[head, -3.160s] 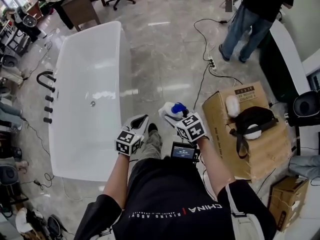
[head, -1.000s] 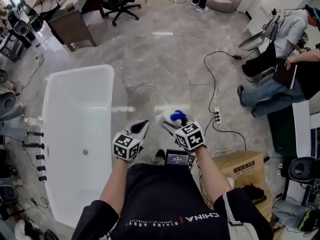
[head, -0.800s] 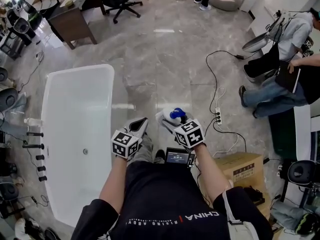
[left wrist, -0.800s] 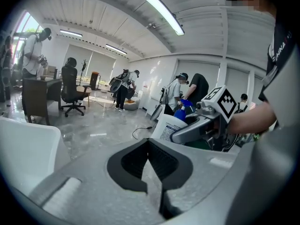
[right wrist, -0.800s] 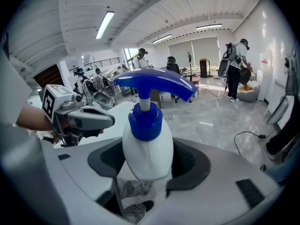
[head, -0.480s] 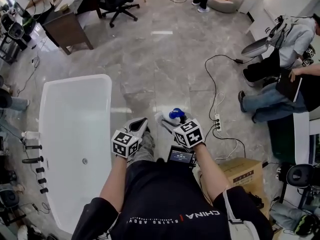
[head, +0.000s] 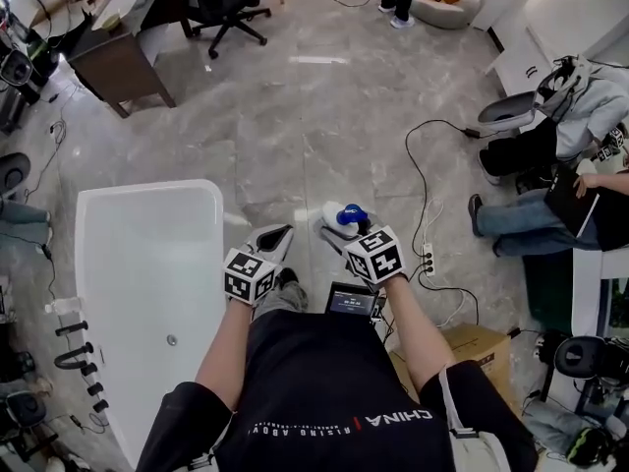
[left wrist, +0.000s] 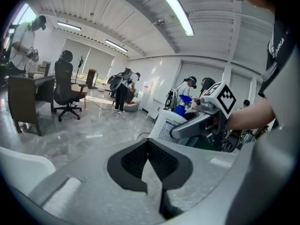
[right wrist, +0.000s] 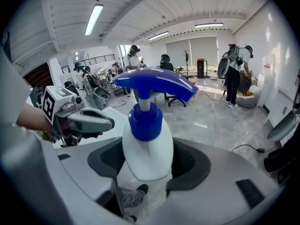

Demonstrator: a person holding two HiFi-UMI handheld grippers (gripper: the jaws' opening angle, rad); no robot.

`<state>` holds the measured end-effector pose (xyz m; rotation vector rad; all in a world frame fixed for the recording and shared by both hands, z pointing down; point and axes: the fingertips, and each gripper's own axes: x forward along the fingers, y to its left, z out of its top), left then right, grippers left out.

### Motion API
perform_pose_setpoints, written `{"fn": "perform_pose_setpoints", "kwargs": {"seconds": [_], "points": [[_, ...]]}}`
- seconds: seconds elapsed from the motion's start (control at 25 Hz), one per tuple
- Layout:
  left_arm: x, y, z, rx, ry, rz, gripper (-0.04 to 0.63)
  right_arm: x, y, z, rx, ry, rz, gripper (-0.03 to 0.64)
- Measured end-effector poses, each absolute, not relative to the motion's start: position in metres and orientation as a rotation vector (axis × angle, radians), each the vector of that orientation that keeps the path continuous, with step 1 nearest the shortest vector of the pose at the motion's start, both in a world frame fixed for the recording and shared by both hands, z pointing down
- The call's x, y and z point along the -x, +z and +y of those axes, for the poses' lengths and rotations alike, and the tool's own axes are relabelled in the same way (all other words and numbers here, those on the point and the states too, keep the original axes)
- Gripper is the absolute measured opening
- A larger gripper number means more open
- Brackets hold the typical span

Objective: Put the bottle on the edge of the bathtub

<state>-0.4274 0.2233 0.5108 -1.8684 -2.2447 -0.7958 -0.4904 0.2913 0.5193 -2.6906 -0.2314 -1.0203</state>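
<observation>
A white bottle (head: 344,218) with a blue pump top stands upright between the jaws of my right gripper (head: 335,228), which is shut on its body. In the right gripper view the bottle (right wrist: 147,154) fills the middle and the dark pads press on both its sides. My left gripper (head: 272,238) hangs level beside it, shut and with nothing in it; its pads (left wrist: 136,161) meet at the tips. The white bathtub (head: 219,264) lies on the floor to the left, its near rim just left of the left gripper. Both grippers are over the grey floor, not over the tub.
Black taps (head: 77,350) line the tub's far left side. Cables (head: 421,170) and a power strip (head: 429,261) lie on the floor to the right, near a cardboard box (head: 462,347). A seated person (head: 550,205) is at the right; a desk and office chair (head: 221,3) stand ahead.
The whole view has shifted as the person walks: the tub now sits lower and closer at the left. Both grippers keep the same pose, the bottle still held in the right one.
</observation>
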Motion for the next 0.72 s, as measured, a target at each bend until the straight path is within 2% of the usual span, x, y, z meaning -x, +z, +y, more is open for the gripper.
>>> {"fn": "perform_pose_setpoints", "kwargs": {"seconds": [0.72], "points": [[0.326, 0.525, 0.332, 1.871, -0.829, -2.204, 0.009, 0.384, 0.528, 0.410, 2.665, -0.997, -0.204, 0.273]]}}
